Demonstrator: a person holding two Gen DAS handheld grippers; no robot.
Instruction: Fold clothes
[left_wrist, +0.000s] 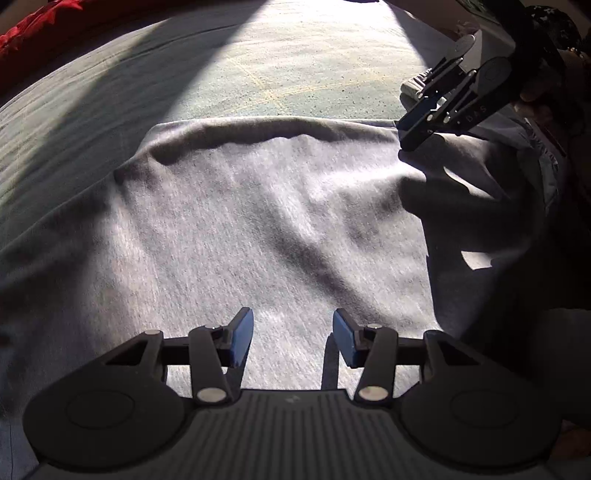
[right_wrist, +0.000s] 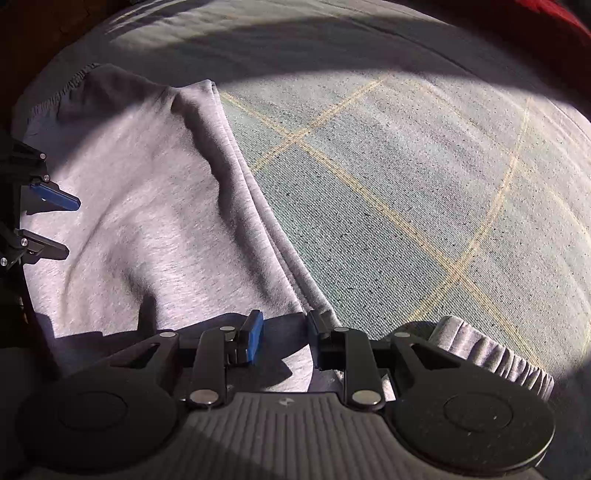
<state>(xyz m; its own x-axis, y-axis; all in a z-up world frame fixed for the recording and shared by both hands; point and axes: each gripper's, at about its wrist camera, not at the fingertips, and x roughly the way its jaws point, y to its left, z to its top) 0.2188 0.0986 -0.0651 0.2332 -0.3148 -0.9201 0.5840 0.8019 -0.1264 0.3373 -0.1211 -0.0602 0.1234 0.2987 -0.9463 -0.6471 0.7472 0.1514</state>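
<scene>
A light grey sweatshirt (left_wrist: 280, 221) lies spread flat on the bed, its far edge a rolled fold (left_wrist: 280, 127). My left gripper (left_wrist: 293, 339) hovers over the near part of the cloth, open, with nothing between its blue pads. My right gripper (left_wrist: 406, 136) points down at the fold's right end. In the right wrist view the right gripper (right_wrist: 284, 334) stands open over the layered folded edge (right_wrist: 258, 206), shaded cloth showing in the gap between its fingers. The left gripper (right_wrist: 62, 225) shows at that view's left edge, open above the sweatshirt (right_wrist: 147, 206).
The bed cover (right_wrist: 406, 184) is grey-green with thin yellow lines and stretches beyond the fold. A ribbed cuff (right_wrist: 491, 354) lies beside my right gripper. Red fabric (left_wrist: 37, 22) sits at the far edge. A person's hand (left_wrist: 535, 92) holds the right gripper.
</scene>
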